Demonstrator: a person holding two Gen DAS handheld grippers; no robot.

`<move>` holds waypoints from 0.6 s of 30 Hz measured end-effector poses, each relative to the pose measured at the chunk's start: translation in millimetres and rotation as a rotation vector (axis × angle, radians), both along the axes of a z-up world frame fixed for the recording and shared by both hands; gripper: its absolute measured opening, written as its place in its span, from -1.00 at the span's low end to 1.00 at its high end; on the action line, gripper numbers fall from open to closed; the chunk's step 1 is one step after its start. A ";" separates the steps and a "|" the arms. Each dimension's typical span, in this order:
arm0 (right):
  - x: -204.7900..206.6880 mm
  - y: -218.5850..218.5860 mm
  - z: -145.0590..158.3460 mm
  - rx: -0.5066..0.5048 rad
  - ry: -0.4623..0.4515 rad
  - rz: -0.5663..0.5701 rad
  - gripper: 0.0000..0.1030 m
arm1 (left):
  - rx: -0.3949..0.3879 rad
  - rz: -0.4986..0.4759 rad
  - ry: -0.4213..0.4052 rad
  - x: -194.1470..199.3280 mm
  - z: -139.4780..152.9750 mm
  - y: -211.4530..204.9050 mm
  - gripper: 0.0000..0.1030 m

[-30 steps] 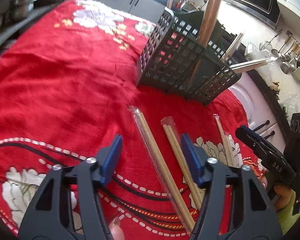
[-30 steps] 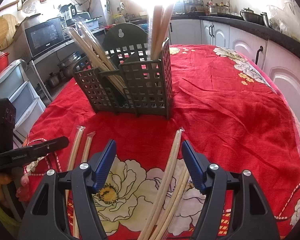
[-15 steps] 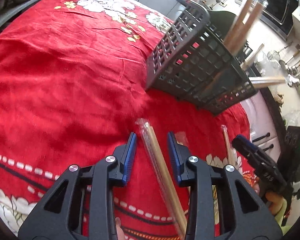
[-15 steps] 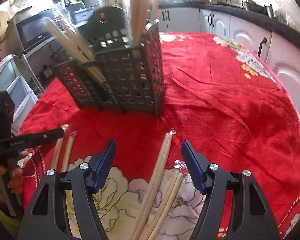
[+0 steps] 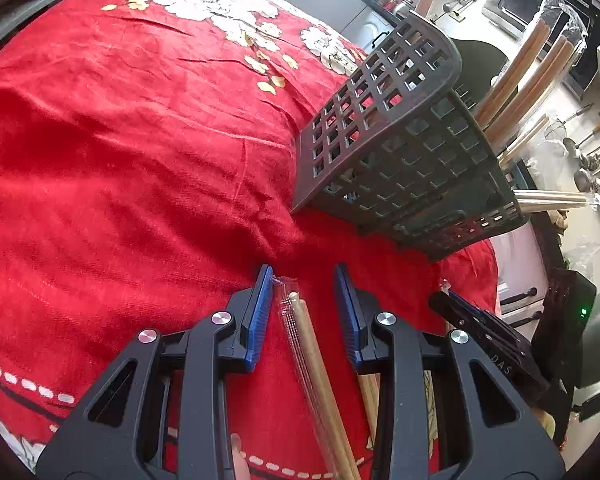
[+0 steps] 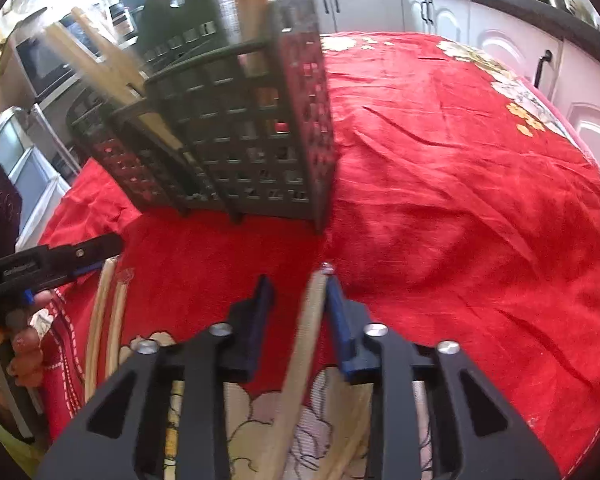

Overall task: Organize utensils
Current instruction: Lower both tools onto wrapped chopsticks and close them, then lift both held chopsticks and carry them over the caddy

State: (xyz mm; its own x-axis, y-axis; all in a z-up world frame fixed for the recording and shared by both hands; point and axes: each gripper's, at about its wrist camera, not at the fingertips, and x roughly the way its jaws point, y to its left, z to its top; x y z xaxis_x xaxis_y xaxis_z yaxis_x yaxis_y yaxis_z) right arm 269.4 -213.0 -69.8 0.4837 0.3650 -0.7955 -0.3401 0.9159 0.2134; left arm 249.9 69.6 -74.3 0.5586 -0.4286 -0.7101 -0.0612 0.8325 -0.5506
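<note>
On the red floral tablecloth (image 5: 140, 160), the grey slotted utensil caddy (image 5: 400, 160) stands at 12 o'clock. Both grippers have descended: left gripper (image 5: 304, 312) stands open astride 1 wrapped chopstick pair (image 5: 312, 356); right gripper (image 6: 300, 312), just closing, not yet clamping another wrapped pair (image 6: 306, 340).

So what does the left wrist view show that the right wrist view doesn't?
Left wrist only: ladles hanging on the wall, and the left gripper from behind, its jaws just closing, still open around a wrapped chopstick pair. Right wrist only: stacked plastic drawers, and the right gripper from behind, its jaws just closing, one pad touching another wrapped pair. Both: the grey basket holding chopsticks on the red floral tablecloth.
</note>
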 end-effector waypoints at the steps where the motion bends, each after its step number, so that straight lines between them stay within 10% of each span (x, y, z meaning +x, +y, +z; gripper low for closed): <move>1: -0.8 1.4 -0.3 0.013 0.006 0.007 -0.79 | 0.009 0.004 0.001 0.0 0.0 -0.4 -0.55; 18: -33.0 19.3 44.6 0.148 -0.100 0.085 -0.88 | -0.013 0.012 -0.082 -28.1 23.4 4.9 -0.93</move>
